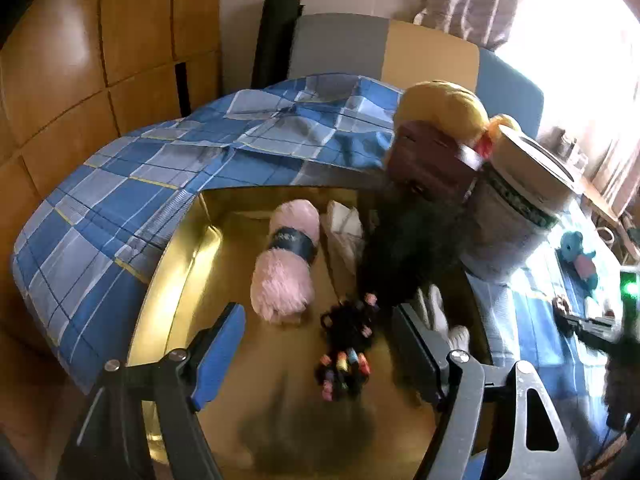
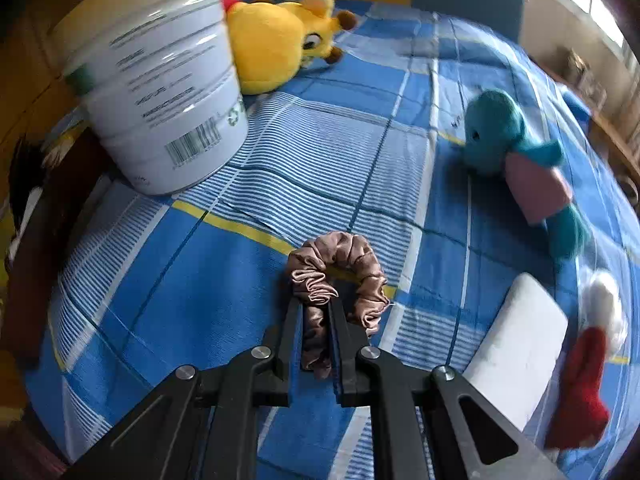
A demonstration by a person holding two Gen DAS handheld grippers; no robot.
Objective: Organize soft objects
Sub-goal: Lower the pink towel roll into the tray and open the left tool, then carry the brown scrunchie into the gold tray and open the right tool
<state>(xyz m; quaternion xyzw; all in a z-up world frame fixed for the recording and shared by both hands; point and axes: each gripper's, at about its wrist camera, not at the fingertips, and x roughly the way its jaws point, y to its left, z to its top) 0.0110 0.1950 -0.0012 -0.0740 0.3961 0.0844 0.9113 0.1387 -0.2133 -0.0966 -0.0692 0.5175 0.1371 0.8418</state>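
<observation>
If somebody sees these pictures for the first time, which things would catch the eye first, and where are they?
Probably the yellow plush toy, lying on the blue checked bedcover behind a big white can. Next, the right hand-held gripper, shut on a brown satin scrunchie low in the middle. In the left wrist view, a pink fluffy toy lies inside a golden box.

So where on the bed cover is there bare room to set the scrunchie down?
Free: the checked blue cover between the white tin, the brown satin scrunchie in the right tongs and the teal plush toy. Crowded: the right edge, where a white flat block and a red-and-white toy lie.
</observation>
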